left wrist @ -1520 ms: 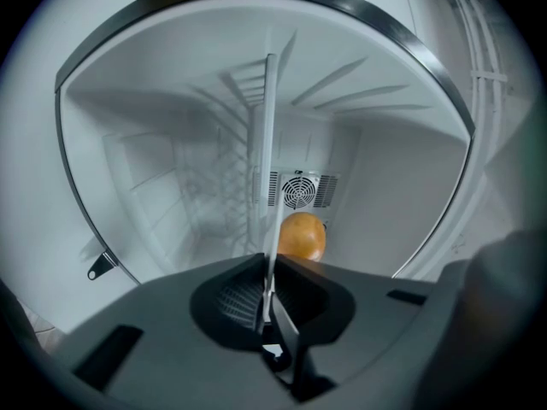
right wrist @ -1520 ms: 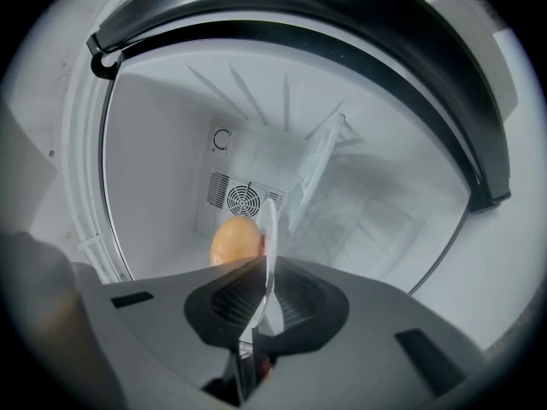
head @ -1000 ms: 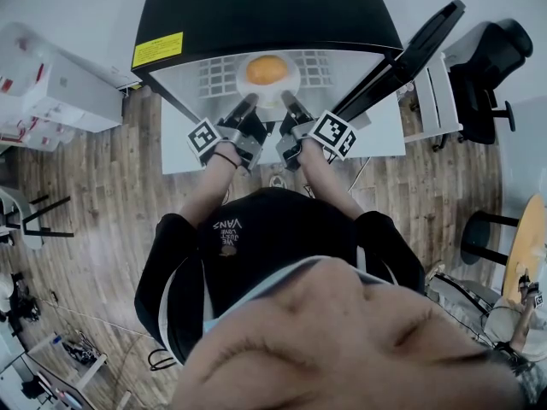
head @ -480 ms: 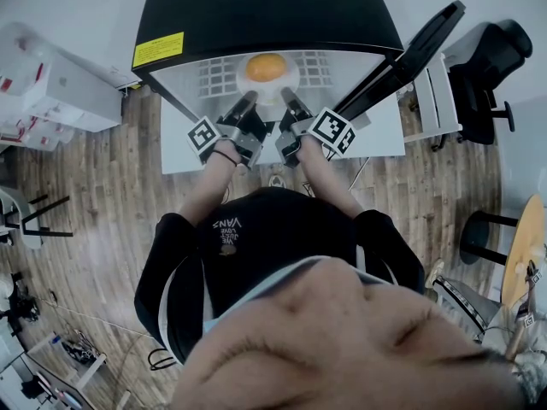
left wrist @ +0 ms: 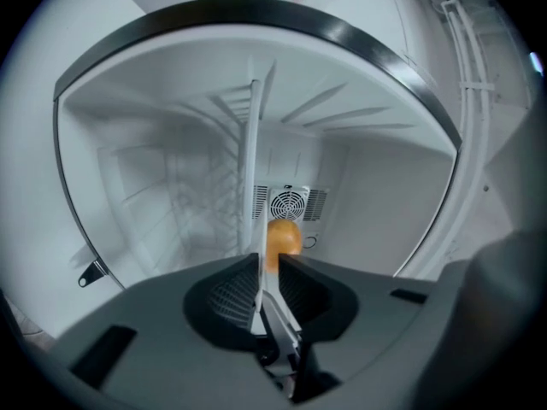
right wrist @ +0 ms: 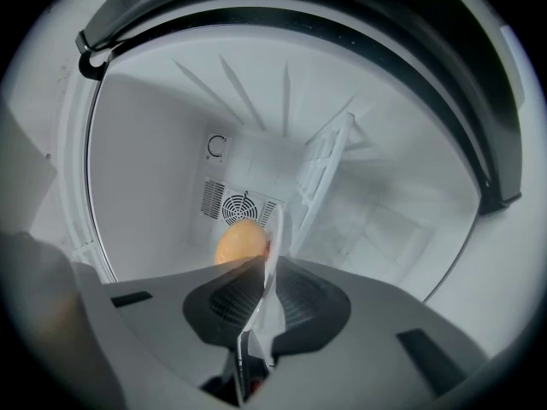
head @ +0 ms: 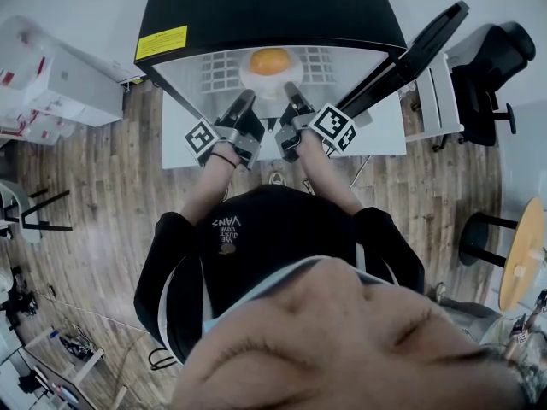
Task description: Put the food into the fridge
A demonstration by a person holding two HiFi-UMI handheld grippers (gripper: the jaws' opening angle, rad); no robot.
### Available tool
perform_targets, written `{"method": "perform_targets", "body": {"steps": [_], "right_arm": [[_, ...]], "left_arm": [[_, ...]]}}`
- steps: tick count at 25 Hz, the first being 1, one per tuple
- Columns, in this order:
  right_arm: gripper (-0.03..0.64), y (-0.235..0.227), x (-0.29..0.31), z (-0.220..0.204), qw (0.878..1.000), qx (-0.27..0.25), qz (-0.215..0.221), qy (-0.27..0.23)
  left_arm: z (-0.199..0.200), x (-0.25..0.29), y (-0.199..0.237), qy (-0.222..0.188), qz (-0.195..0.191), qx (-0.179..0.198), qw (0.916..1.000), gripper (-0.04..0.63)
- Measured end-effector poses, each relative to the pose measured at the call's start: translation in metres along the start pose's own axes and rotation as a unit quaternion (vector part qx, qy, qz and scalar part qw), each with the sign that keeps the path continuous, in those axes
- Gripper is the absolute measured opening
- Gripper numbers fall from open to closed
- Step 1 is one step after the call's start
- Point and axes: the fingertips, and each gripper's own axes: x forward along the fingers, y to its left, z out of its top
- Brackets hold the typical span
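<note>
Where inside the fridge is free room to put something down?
The wire shelf is bare either side of the plate, out to the fridge walls. Crowded only mid-front, where the left gripper and right gripper clamp the plate carrying the orange food.

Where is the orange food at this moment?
In the head view, the orange food lies on a white plate inside the open fridge, near the middle, over the wire shelf and in front of the rear fan grille.
</note>
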Motion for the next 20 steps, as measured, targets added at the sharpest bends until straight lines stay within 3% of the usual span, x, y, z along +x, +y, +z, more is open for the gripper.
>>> {"method": "perform_targets", "body": {"steps": [12, 20], "right_arm": [[0.043, 0.002, 0.004, 0.001, 1.000, -0.008, -0.002, 0.003], [0.055, 0.004, 0.004, 0.001, 1.000, -0.019, 0.001, 0.009]], "left_arm": [[-0.019, -0.002, 0.000, 0.025, 0.004, 0.009, 0.9996, 0.048], [-0.016, 0.001, 0.001, 0.019, 0.003, 0.012, 0.9997, 0.046]]}}
